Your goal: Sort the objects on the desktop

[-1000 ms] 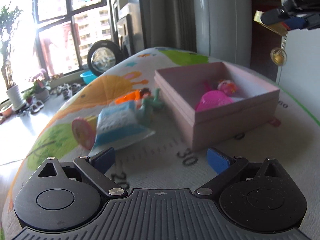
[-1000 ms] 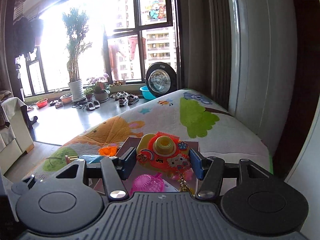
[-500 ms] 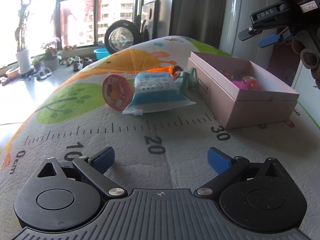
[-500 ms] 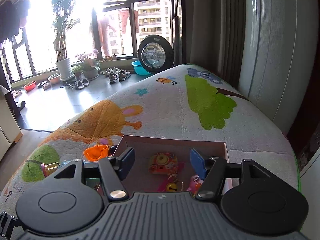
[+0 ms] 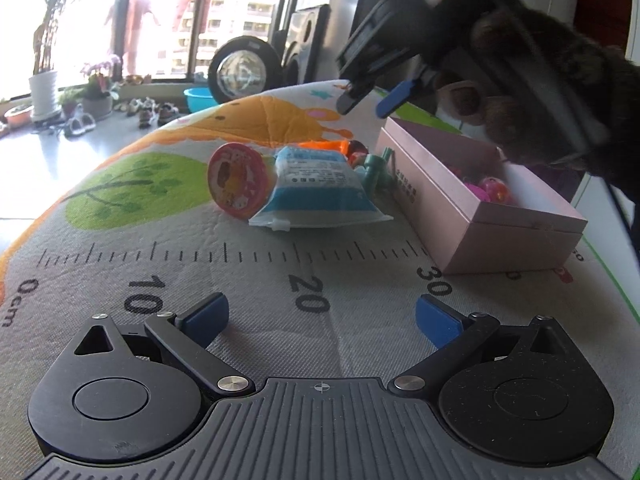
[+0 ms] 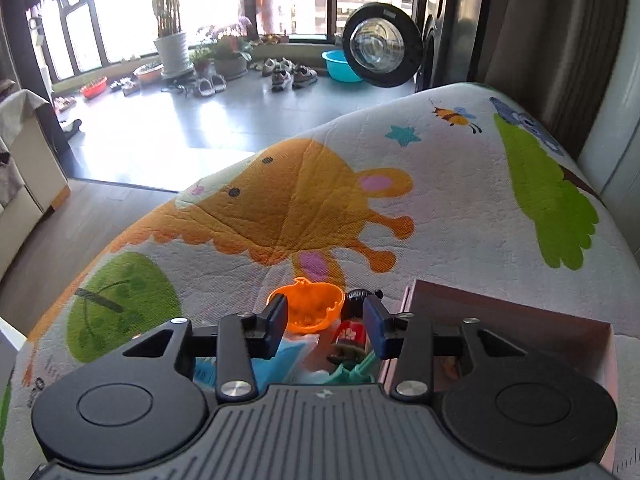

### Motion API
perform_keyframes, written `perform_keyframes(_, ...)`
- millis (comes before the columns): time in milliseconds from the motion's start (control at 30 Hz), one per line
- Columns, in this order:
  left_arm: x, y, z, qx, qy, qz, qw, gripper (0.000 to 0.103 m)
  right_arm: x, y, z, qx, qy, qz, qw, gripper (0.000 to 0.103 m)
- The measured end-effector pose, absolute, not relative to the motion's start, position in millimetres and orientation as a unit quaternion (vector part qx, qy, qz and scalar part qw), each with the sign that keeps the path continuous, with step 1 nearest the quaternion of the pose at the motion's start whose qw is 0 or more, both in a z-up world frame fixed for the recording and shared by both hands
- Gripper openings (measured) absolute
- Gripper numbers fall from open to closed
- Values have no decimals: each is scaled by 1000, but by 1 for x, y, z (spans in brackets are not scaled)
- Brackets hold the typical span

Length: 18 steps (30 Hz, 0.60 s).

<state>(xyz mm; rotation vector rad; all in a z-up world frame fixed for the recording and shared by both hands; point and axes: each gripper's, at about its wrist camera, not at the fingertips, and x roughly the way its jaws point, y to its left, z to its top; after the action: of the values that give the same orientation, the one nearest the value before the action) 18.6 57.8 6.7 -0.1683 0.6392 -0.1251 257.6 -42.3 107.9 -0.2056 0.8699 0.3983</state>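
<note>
A pink box (image 5: 484,204) stands on the printed mat at the right, with pink toys (image 5: 490,190) inside. Left of it lie a blue-and-white pouch (image 5: 316,188), a round red cartoon disc (image 5: 236,178), a teal toy (image 5: 374,170) and an orange piece (image 5: 324,145). My left gripper (image 5: 322,316) is open and empty, low over the ruler marks near the mat's front. My right gripper (image 6: 326,322) is open and empty, above the orange cup (image 6: 310,308) and a small red-and-black figure (image 6: 352,332), left of the box (image 6: 516,320). It also shows in the left wrist view (image 5: 372,102).
The mat (image 6: 320,208) covers a raised table whose far and left edges drop to the floor. Beyond are a washing machine door (image 6: 380,50), a blue basin (image 6: 340,66), shoes and potted plants by the window. A curtain and wall stand at the right.
My right gripper let go of the red-and-orange keychain toy into the box, then moved left and down over the orange cup and figure. My left gripper drew back and left from the box.
</note>
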Motion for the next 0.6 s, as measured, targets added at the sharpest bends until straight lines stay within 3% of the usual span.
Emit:
perform_keyframes(300,18,63,7,-100,304,-69,945,103,322,-14,56,-155,457,134,866,39)
perform_keyframes(600,19,64,7,-105,303,-69,945,103,268,-8,56,-155,517,229,810,35)
